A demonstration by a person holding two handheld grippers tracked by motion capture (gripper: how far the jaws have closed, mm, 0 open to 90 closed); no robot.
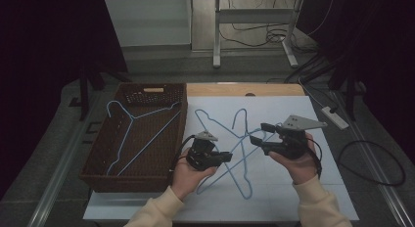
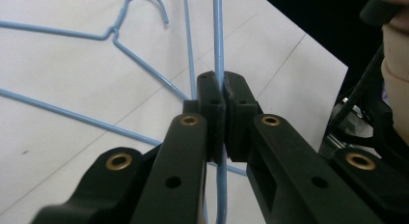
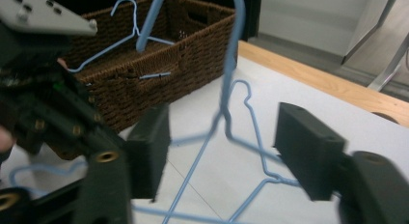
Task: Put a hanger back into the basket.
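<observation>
Two light-blue wire hangers cross on the white table sheet (image 1: 293,188). My left gripper (image 1: 228,157) is shut on a thin arm of the lifted hanger (image 1: 240,117); in the left gripper view the pads (image 2: 212,96) pinch that wire (image 2: 218,40). My right gripper (image 1: 259,132) is open. Its wide-apart pads (image 3: 308,151) stand on either side of that hanger's neck and hook (image 3: 226,89) without touching them. The second hanger (image 1: 208,120) (image 2: 115,33) lies flat on the sheet.
A brown wicker basket (image 1: 98,153) (image 3: 193,35) stands at the left of the table with a third blue hanger (image 1: 129,119) (image 3: 120,35) inside. A wooden strip (image 1: 274,89) borders the sheet at the back. Cables and a power strip (image 1: 335,117) lie on the floor to the right.
</observation>
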